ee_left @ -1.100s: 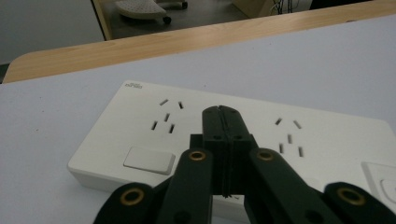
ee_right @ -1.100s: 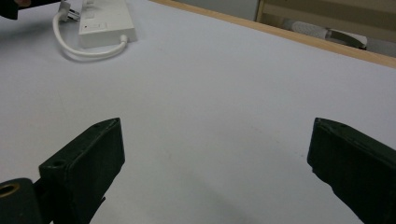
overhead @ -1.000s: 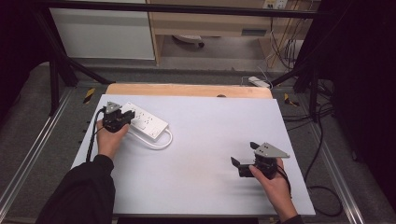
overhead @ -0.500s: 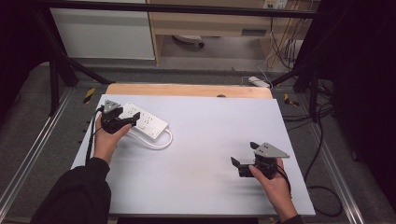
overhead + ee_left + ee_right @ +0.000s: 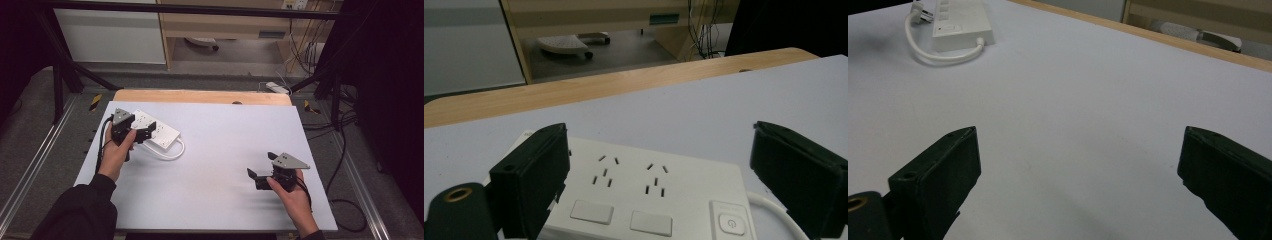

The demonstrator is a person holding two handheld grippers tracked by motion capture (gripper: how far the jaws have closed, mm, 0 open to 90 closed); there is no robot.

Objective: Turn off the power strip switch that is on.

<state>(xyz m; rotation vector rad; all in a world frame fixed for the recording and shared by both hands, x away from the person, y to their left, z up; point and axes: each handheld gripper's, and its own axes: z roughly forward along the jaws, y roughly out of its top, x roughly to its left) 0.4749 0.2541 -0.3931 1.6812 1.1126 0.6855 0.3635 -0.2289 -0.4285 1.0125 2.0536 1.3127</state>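
Nearest the table's front edge, on the right: right gripper [image 5: 261,178] resting low on the white table [image 5: 225,200], jaws spread wide, holding nothing. Farther back on the left: left gripper [image 5: 141,133] hovering over the near end of the white power strip [image 5: 157,132], jaws just having been opening, now parted wide and released, the strip's body between them yet not pressed. Lying flat near the far left corner, this strip, its white cord [image 5: 169,154] looping beside it toward the middle. Judging by looks: a rigid, light plastic body with smooth, somewhat slippery sides; probably best gripping across the narrow width, away from the switches [image 5: 592,211]; cord limp, likely dragging behind. Beyond, a wooden table edge [image 5: 200,96].
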